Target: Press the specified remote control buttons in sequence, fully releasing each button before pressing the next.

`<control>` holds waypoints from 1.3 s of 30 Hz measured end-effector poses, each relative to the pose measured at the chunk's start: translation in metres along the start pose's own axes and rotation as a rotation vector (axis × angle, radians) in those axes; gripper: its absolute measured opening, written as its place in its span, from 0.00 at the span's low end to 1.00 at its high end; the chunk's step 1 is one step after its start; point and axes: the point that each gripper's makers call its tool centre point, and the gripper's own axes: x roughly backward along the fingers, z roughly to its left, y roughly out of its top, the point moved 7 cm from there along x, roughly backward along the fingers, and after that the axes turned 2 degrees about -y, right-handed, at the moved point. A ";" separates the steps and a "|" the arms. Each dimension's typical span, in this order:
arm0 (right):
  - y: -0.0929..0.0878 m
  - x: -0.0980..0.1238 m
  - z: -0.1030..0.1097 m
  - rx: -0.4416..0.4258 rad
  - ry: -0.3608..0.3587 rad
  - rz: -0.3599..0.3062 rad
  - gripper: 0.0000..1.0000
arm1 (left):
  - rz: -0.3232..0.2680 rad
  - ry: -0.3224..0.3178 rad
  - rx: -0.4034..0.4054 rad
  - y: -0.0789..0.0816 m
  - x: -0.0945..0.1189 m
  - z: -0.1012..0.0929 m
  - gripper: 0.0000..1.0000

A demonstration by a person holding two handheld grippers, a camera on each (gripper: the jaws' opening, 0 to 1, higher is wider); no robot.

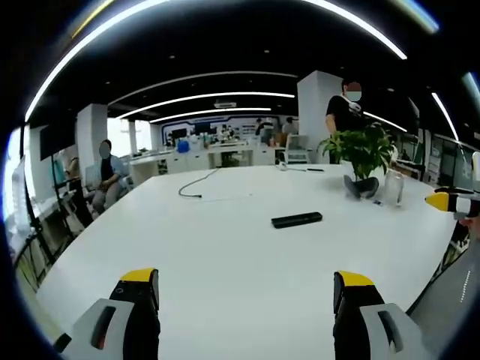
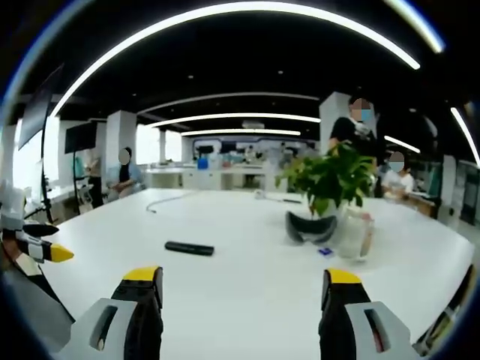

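Black remote control (image 1: 296, 220) lies far on the white table (image 1: 225, 255); its buttons are perhaps too small to discern. Left gripper (image 1: 246, 289) and right gripper (image 2: 244, 285) both gape, empty.

My left gripper (image 1: 246, 292) looks like hard plastic: matt black jaws with glossy yellow tips and smooth grey housings at their bases. My right gripper (image 2: 244, 289) has the same matt black, yellow-capped plastic look. The table (image 1: 225, 247) under them is a smooth white surface with a soft sheen, taking a pale reflection from the ceiling lights. The remote control (image 1: 296, 220) lying on it reads as dull black plastic. The plant (image 2: 330, 176) has slightly shiny green leaves, and the container (image 2: 352, 234) just beside it looks clear, glass or plastic.
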 end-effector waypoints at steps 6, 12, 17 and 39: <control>-0.001 0.000 0.001 0.004 0.004 0.006 0.86 | 0.005 -0.002 0.002 -0.001 0.000 0.000 0.99; -0.001 0.000 0.001 0.005 0.005 0.005 0.86 | 0.011 -0.006 -0.001 -0.001 -0.001 -0.001 0.99; -0.001 0.000 0.000 0.002 0.006 0.004 0.85 | 0.014 -0.005 -0.004 -0.002 -0.002 -0.001 0.99; -0.001 -0.003 -0.001 0.001 0.013 0.005 0.84 | -0.051 -0.015 0.015 0.010 -0.001 -0.002 0.99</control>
